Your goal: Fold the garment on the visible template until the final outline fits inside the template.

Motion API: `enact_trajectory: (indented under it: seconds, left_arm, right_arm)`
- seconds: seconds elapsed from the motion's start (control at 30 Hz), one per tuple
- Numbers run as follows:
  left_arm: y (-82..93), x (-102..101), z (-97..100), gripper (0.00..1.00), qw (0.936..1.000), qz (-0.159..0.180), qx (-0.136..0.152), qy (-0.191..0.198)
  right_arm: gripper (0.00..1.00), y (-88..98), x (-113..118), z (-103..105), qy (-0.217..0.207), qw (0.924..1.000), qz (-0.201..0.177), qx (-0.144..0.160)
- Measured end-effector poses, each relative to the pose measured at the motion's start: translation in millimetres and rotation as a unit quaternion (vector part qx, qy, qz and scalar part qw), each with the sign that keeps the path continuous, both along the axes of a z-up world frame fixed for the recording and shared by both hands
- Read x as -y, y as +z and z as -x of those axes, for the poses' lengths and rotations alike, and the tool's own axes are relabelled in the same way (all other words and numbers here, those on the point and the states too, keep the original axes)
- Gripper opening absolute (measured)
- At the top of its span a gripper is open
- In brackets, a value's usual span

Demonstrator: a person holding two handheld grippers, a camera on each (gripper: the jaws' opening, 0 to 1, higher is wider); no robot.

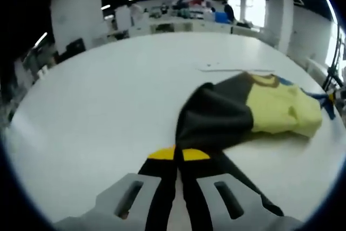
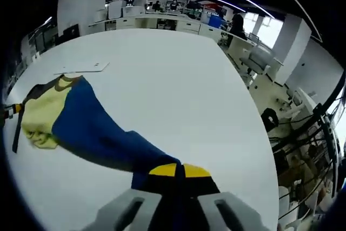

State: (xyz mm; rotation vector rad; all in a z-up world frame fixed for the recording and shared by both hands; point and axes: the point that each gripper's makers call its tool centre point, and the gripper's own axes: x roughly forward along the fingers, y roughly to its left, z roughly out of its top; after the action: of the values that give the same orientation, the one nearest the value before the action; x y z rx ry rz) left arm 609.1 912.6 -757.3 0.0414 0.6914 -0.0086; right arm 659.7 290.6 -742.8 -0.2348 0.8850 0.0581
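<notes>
left gripper view: left gripper [image 1: 178,158] pinching garment's [image 1: 281,106] black sleeve [image 1: 216,114] | right gripper view: right gripper [image 2: 178,174] pinching blue sleeve [image 2: 97,131] | garment lying on desk [image 1: 108,101]

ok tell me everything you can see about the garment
The garment is soft cloth with a yellow body, brown collar, one dark grey sleeve and one blue sleeve. It lies crumpled on the white table. Each sleeve is stretched outward, its end pinched between closed jaws: grey in the left gripper, blue in the right gripper.
</notes>
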Motion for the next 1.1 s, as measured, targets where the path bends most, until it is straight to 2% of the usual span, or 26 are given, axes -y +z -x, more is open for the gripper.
enact_trajectory:
  seconds: [0.17, 0.33, 0.43, 0.57, 0.6, 0.63, 0.67, 0.73, 0.8, 0.87, 0.97, 1.03, 1.1]
  left_arm:
    - [-0.9, -8.4, -3.4, 0.00, 1.0000, -0.003, -0.001, 0.002]
    - [5.8, -18.8, -6.2, 0.00, 0.9998, -0.011, 0.011, 0.014]
    - [6.1, -19.1, -6.2, 0.00, 0.9998, 0.000, 0.009, 0.019]
    - [3.3, -21.6, -2.8, 0.00, 0.9998, -0.001, 0.005, 0.018]
    - [3.4, -21.1, -2.7, 0.00, 0.9998, -0.002, 0.005, 0.017]
    - [3.7, -19.1, -1.6, 0.00, 0.9999, 0.000, 0.004, 0.016]
    - [2.8, -17.5, 0.8, 0.01, 0.9998, 0.005, -0.003, 0.019]
    - [5.1, -12.9, 3.1, 0.12, 0.9998, 0.009, 0.001, 0.019]
    - [11.9, -4.6, 6.6, 0.22, 0.9998, 0.011, 0.012, 0.013]
    - [20.1, 1.0, -2.8, 0.32, 0.9993, 0.007, 0.035, -0.007]
    - [34.7, 11.7, 2.3, 0.44, 0.9980, -0.007, 0.054, -0.032]
    - [45.4, 14.7, 3.5, 0.54, 0.9968, -0.024, 0.062, -0.045]
    - [54.2, 21.4, 6.2, 0.67, 0.9951, -0.023, 0.079, -0.055]
  right_arm:
    - [0.00, -0.6, 5.5, 0.4, -0.008, 1.0000, 0.004, -0.003]
    - [0.00, -7.0, 14.1, -7.1, -0.010, 0.9999, 0.007, -0.008]
    - [0.00, -11.5, 16.4, -8.6, -0.011, 0.9998, 0.004, -0.013]
    - [0.00, -8.3, 5.4, -0.6, -0.013, 0.9998, -0.010, -0.009]
    - [0.00, -6.9, -3.6, 7.7, 0.005, 0.9999, -0.010, -0.013]
    - [0.00, -5.7, -3.4, 10.0, 0.003, 0.9999, -0.001, -0.011]
    - [0.00, -6.8, 0.6, 1.4, 0.014, 0.9998, 0.011, -0.003]
    - [0.11, -5.4, -2.8, -1.2, 0.007, 0.9999, -0.003, 0.008]
    - [0.30, 1.0, -11.5, 0.2, 0.014, 0.9997, -0.009, 0.017]
    - [0.42, 6.0, -19.0, -6.5, 0.032, 0.9989, -0.015, 0.031]
    - [0.52, 17.0, -38.4, -5.5, 0.063, 0.9967, -0.019, 0.048]
    - [0.60, 26.5, -60.6, 0.0, 0.097, 0.9932, -0.018, 0.062]
    - [0.69, 32.3, -84.8, 5.8, 0.124, 0.9895, -0.025, 0.070]
